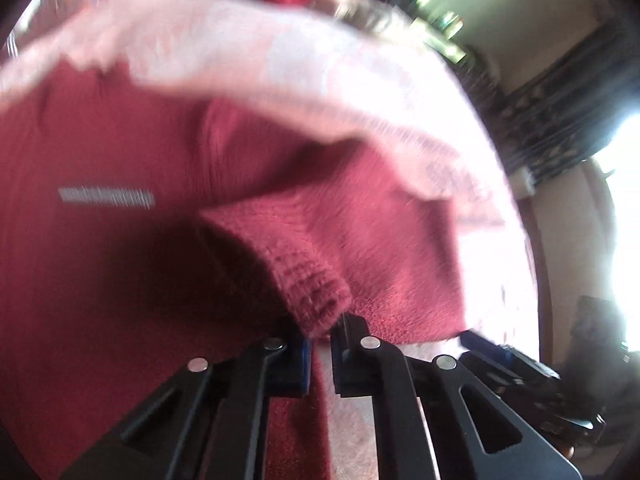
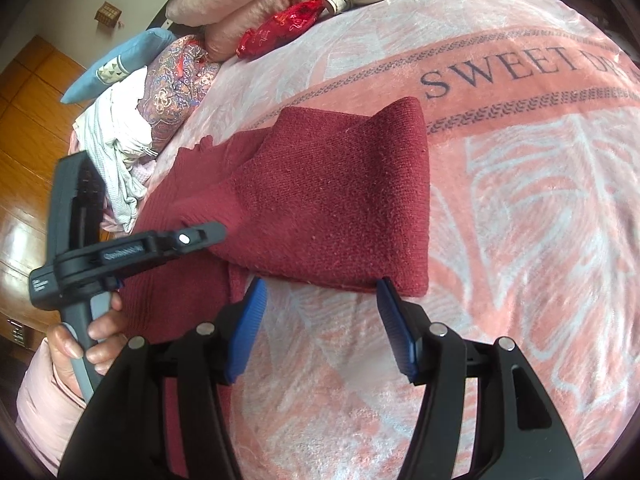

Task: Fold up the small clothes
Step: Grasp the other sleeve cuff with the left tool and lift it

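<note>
A dark red knit sweater (image 2: 332, 200) lies on the pink blanket (image 2: 520, 200), with one part folded over the rest. My left gripper (image 1: 320, 340) is shut on the sweater's ribbed cuff (image 1: 316, 296) and holds the sleeve lifted; the sweater body (image 1: 100, 140) fills that blurred view. The left gripper also shows in the right wrist view (image 2: 208, 236) at the sweater's left side. My right gripper (image 2: 320, 292) is open and empty, its blue pads (image 2: 250, 328) just in front of the folded sweater's near edge.
Piled bedding, a red pouch (image 2: 280, 28), a patterned pillow (image 2: 176, 76), a blue pillow (image 2: 120, 64) and white clothes (image 2: 116, 136) sit along the bed's far left. Wooden floor (image 2: 24, 160) lies beyond the bed edge. The blanket reads "SWEET".
</note>
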`<state>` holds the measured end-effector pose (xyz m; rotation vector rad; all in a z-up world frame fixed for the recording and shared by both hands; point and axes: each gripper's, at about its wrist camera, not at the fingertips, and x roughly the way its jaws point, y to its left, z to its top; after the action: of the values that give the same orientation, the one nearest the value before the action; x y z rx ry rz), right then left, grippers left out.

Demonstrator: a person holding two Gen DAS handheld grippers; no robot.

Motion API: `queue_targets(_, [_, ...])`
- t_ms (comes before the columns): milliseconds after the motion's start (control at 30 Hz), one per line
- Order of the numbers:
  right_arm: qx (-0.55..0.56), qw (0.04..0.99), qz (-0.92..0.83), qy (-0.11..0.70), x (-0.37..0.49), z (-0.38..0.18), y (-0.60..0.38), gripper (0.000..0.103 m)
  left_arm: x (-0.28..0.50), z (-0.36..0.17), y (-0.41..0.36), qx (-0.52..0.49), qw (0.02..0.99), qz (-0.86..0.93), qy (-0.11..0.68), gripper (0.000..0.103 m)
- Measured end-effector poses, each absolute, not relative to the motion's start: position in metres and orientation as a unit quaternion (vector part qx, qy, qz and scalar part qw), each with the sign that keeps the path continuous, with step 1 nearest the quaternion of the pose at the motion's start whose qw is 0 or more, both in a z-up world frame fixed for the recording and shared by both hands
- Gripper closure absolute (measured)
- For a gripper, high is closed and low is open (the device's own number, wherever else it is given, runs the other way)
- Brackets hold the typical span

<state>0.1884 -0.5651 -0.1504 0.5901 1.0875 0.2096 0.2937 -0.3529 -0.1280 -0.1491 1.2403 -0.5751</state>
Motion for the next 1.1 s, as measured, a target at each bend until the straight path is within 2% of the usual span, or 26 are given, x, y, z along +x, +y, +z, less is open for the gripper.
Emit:
queue_targets(200, [0.269,0.811,0.106,0.508,0.192,-0.141,-0.553,0.045,0.295,-0.081,-0.311,-0.049,0.816,-0.259,0.515,0.096])
queue_targets(367, [0.259,0.808,0.121,0.516,0.202,-0.139,-0.536,0.045,0.322,-0.052,-0.231,-0.043,0.849,-0.195,0.489,0.096])
queue_targets(600, [0.277,0.786,0.145,0.533,0.239,-0.146,-0.502,0.04,0.365,-0.084,-0.12,-0.036,0.863,-0.084,0.497,0.096])
queue_targets(767, [0.282,0.767,0.151,0.556,0.264,-0.16,-0.477,0.04,0.385,-0.124,-0.084,-0.067,0.847,-0.065,0.523,0.096])
queue_targets(900, [0.285,0.757,0.141,0.571,0.278,-0.173,-0.464,0.04,0.387,-0.135,-0.065,-0.084,0.849,-0.059,0.519,0.095])
queue_targets(967, [0.281,0.759,0.137,0.57,0.281,-0.175,-0.461,0.05,0.387,-0.137,-0.057,-0.087,0.851,-0.054,0.515,0.095])
queue_targets(1000, [0.28,0.758,0.138,0.572,0.283,-0.177,-0.459,0.068,0.384,-0.136,-0.058,-0.085,0.851,-0.054,0.515,0.095])
queue_targets(1033, [0.282,0.753,0.137,0.579,0.285,-0.18,-0.457,0.079,0.382,-0.138,-0.059,-0.079,0.85,-0.052,0.519,0.093])
queue_targets(1100, [0.267,0.752,0.114,0.592,0.286,-0.184,-0.451,0.081,0.379,-0.152,-0.064,-0.059,0.841,-0.044,0.537,0.091])
